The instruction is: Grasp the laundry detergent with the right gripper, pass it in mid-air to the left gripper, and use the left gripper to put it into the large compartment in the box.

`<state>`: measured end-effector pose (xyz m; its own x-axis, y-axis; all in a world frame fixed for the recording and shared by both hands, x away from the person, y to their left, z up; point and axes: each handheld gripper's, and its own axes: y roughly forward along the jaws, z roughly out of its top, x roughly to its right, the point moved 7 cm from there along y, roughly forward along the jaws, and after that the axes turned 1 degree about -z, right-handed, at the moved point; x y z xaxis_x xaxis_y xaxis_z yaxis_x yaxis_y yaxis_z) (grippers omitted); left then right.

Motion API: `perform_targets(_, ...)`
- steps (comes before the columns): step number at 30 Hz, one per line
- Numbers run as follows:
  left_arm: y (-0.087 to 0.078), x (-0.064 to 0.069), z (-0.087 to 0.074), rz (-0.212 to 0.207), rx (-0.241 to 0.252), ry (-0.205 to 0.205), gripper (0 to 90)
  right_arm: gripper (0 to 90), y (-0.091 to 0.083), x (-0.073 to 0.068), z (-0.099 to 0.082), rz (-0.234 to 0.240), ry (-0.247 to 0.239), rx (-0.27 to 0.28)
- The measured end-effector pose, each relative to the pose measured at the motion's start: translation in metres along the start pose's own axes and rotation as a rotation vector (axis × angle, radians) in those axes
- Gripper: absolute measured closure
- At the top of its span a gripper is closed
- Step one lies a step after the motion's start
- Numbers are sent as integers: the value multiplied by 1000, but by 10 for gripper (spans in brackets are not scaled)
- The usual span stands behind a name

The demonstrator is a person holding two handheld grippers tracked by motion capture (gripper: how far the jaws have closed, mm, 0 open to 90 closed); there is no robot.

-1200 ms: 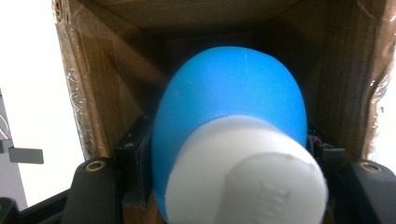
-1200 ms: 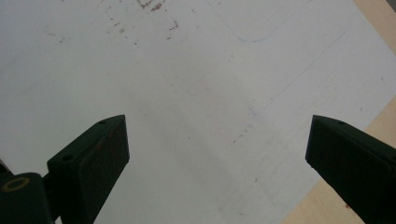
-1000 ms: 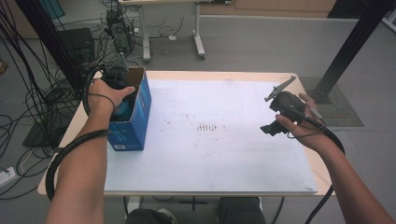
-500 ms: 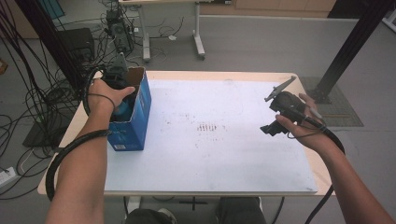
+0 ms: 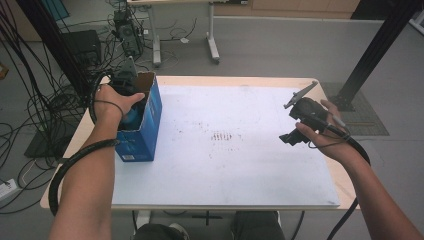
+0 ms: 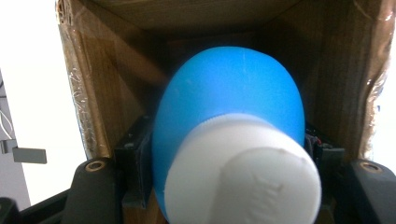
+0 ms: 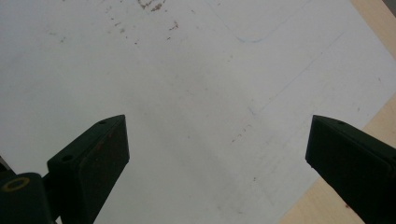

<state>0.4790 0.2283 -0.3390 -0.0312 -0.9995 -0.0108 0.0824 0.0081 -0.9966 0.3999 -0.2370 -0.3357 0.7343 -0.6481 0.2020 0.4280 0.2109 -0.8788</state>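
Reaching down into the open top of the blue box [image 5: 142, 132], the left claw [image 5: 131, 107] has a blue bottle [image 6: 229, 116] clamped between its jaws, and the left gripper view puts us right on it: the rounded blue body swells up between the two black jaws, pressed on both sides, with the white cap [image 6: 245, 175] nearest the camera and the brown cardboard walls of the box [image 6: 93, 93] closing in all round. So the bottle sits inside the box, squarely in the grip, its far end pointing deeper into the carton. From the high view the box stands upright at the left edge of the worktop [image 5: 225, 150], on the white sheet, with the left hand [image 5: 112, 102] curled over its opening. Over on the far side, well apart from the box, the right claw [image 5: 292, 137] hangs above the right part of the worktop in the right hand [image 5: 322, 135]; in the right gripper view its jaws stand spread wide with bare white sheet [image 7: 201, 93] between them, holding nothing.
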Motion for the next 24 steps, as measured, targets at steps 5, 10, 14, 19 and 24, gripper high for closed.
perform_targets(5,0,0,0,1,1,0,348,61,0,0,0,-1,-2,-2)
perform_targets(10,0,-1,0,2,3,-1,348,61,0,0,0,-1,-3,-1)
perform_targets(14,0,-1,0,0,4,-2,348,61,0,-1,0,1,-4,-3)
perform_targets(19,0,-1,0,1,4,1,348,61,0,0,0,-1,-4,-3)
perform_targets(24,-1,-1,0,0,6,-2,348,61,1,-1,0,0,-2,-4)
